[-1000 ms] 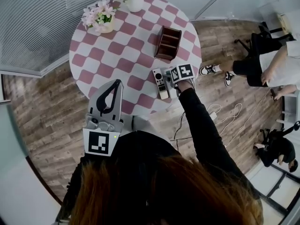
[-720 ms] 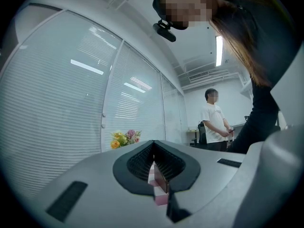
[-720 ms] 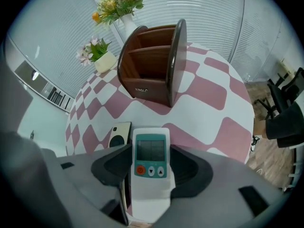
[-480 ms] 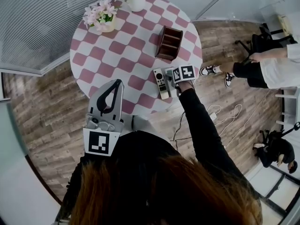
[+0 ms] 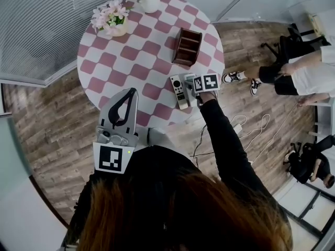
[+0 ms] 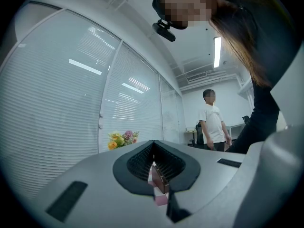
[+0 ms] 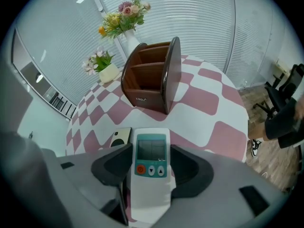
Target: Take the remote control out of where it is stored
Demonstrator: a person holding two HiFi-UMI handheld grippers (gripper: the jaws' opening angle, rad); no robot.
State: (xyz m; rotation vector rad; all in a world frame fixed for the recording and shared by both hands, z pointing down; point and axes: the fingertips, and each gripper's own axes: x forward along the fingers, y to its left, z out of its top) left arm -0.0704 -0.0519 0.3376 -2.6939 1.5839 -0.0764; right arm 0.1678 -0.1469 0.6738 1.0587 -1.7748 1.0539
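My right gripper (image 7: 151, 159) is shut on a white remote control (image 7: 151, 148) with a screen and an orange button, low over the checked round table (image 5: 131, 51). In the head view this gripper (image 5: 189, 82) is at the table's near right edge. A second, beige remote (image 7: 118, 137) lies flat on the cloth just left of it, and shows in the head view as the beige remote (image 5: 178, 93). The brown wooden holder (image 7: 152, 82) stands beyond, its compartments showing nothing inside. My left gripper (image 5: 131, 91) is shut and empty, held close to my body off the table's near edge.
A small pot of pink flowers (image 5: 112, 20) and a white vase (image 5: 151, 1) stand at the table's far side. A person (image 5: 303, 72) sits to the right, with cables (image 5: 251, 132) on the wooden floor. Blinds cover the glass wall on the left.
Both grippers have stayed almost where they were, the right one still holding the white remote. The person at the right has shifted their arms and legs.
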